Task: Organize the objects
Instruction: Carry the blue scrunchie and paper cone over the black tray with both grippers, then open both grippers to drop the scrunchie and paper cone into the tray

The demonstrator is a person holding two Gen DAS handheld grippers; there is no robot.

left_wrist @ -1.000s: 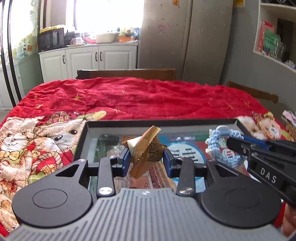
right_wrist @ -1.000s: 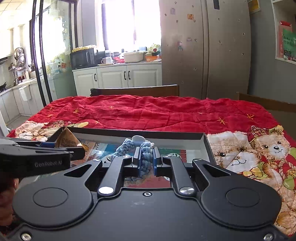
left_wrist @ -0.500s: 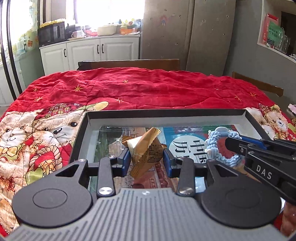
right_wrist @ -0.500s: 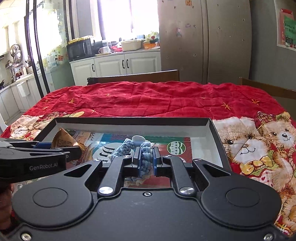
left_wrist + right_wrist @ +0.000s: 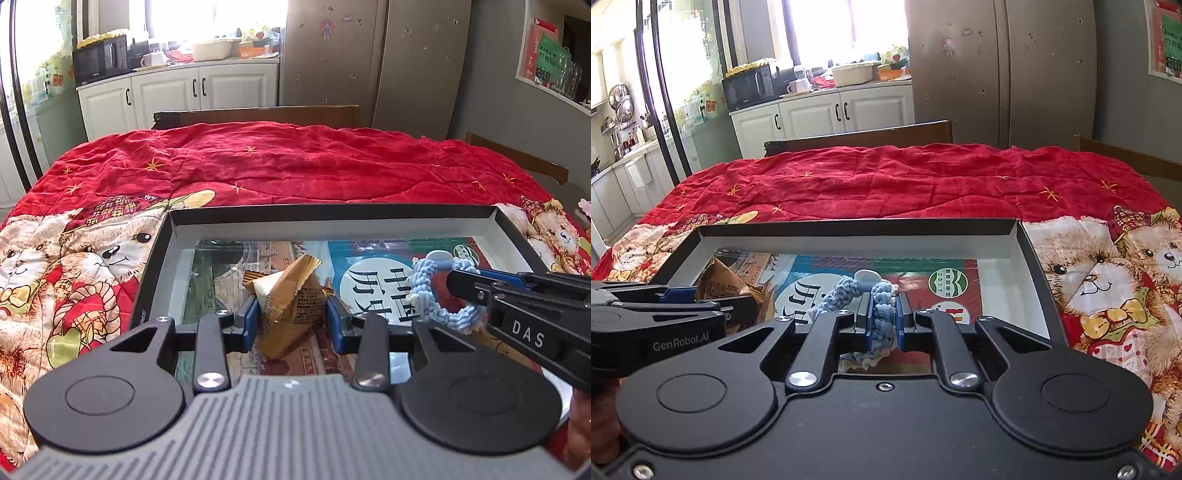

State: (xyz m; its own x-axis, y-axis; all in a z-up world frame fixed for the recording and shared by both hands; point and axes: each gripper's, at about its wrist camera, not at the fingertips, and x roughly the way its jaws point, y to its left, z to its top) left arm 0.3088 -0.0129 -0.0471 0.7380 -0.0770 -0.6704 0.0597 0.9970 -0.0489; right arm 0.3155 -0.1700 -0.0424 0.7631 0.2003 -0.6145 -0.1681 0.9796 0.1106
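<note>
A shallow black tray [image 5: 332,213] with a printed sheet on its floor lies on the red quilt; it also shows in the right wrist view [image 5: 857,229]. My left gripper [image 5: 291,319] is shut on a gold snack packet [image 5: 291,299] and holds it over the tray's left half. My right gripper [image 5: 883,317] is shut on a light blue knitted hair tie [image 5: 882,314] over the tray's middle. In the left wrist view the hair tie [image 5: 436,295] hangs from the right gripper's tip at the right. In the right wrist view the packet [image 5: 720,284] shows at the left.
The red quilt with teddy-bear prints [image 5: 277,162] covers the table around the tray. Wooden chair backs [image 5: 258,114] stand at the far edge and at the right [image 5: 1126,155]. White cabinets [image 5: 831,114] and a fridge [image 5: 997,74] lie behind.
Both grippers have risen and tipped downward over the tray, each still holding its object. More of the tray floor shows now.
</note>
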